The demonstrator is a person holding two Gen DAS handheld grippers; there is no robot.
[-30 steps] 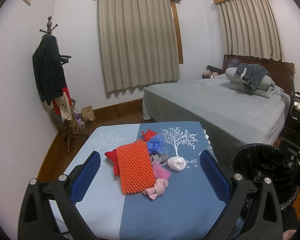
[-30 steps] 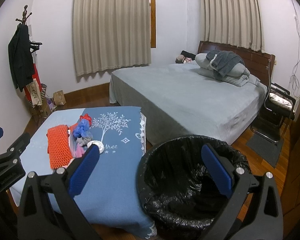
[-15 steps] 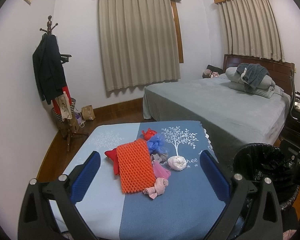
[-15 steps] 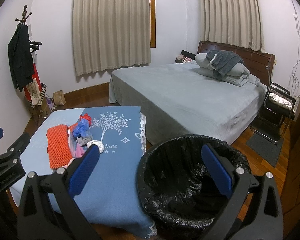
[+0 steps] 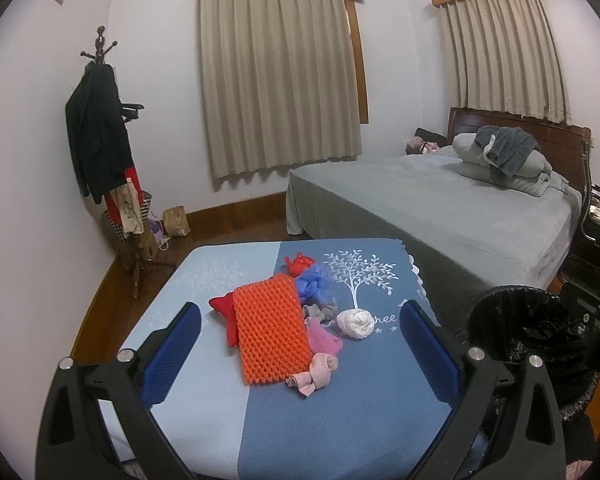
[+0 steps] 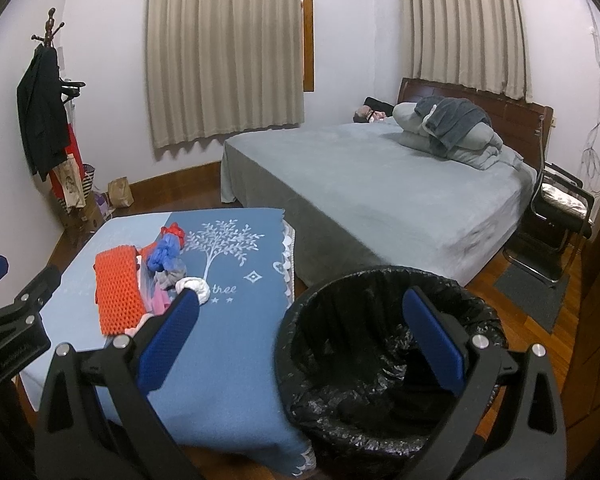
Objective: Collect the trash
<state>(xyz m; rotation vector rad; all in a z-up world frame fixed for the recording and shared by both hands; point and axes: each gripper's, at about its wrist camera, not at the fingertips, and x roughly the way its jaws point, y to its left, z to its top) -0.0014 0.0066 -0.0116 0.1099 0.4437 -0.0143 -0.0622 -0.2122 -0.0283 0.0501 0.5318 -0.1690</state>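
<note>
Left wrist view: my left hand-held gripper [image 5: 300, 346] gapes wide and empty above the trash pile [image 5: 284, 328] on the counter [image 5: 340, 420]. My right hand-held gripper [image 6: 300, 338], equally wide, holds nothing over the bin [image 6: 384, 356].

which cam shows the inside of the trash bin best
The right wrist view: the trash bin sits right below the open right gripper, so its black liner is visible deep inside. The left wrist view catches only its rim at the right edge.
</note>
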